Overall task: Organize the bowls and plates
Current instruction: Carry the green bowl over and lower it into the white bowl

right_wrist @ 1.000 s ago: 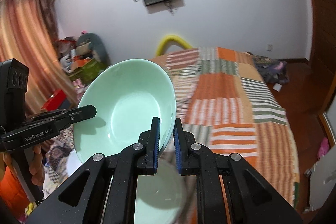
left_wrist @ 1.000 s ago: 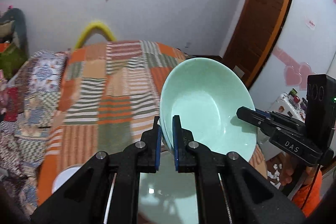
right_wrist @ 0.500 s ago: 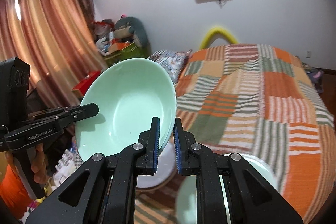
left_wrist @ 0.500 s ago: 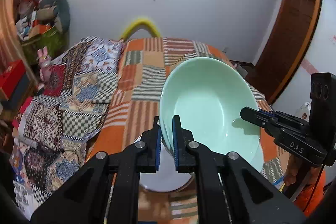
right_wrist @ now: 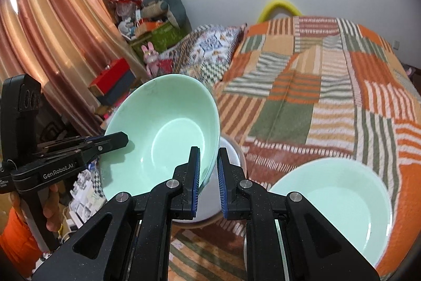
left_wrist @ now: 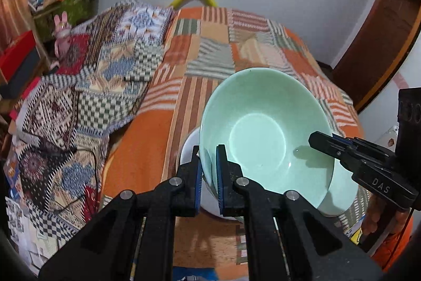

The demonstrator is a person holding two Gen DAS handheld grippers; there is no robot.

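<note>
Bowl transport is the step in hand: I carry one mint-green bowl (left_wrist: 265,133) with both grippers, tilted, above the bed (left_wrist: 163,149).

Left wrist view: my left gripper (left_wrist: 209,175) has its jaws clenched on the bowl rim at the bowl's 8 o'clock. My right gripper (left_wrist: 329,142) enters from 3 o'clock and clamps the opposite rim. Under the bowl, a white dish (left_wrist: 188,149) shows at its 8 o'clock edge, resting on the orange patchwork bedspread (left_wrist: 210,49). A patterned quilt (left_wrist: 105,75) lies at 9 to 10 o'clock, well apart from the dish. A dark cable (left_wrist: 92,162) runs over the quilt near the bed edge.

Right wrist view: my right gripper (right_wrist: 209,170) has its jaws clenched on the bowl (right_wrist: 163,133) rim at the bowl's 5 o'clock. My left gripper (right_wrist: 115,141) holds the far rim from 9 o'clock. The white dish (right_wrist: 234,152) sits directly beyond my jaws. A second mint-green bowl (right_wrist: 334,202) rests on the bedspread at 4 o'clock, beside the white dish.

Judgement: the carried bowl is probably meant for a stack, on the white dish or in the matching bowl; which one I cannot tell. The next move calls for levelling the bowl, centring it over the target, lowering both grippers together, then releasing both jaws. The soft bedspread may let a stack tip. The two resting pieces lie close together, so rim contact is a risk.
</note>
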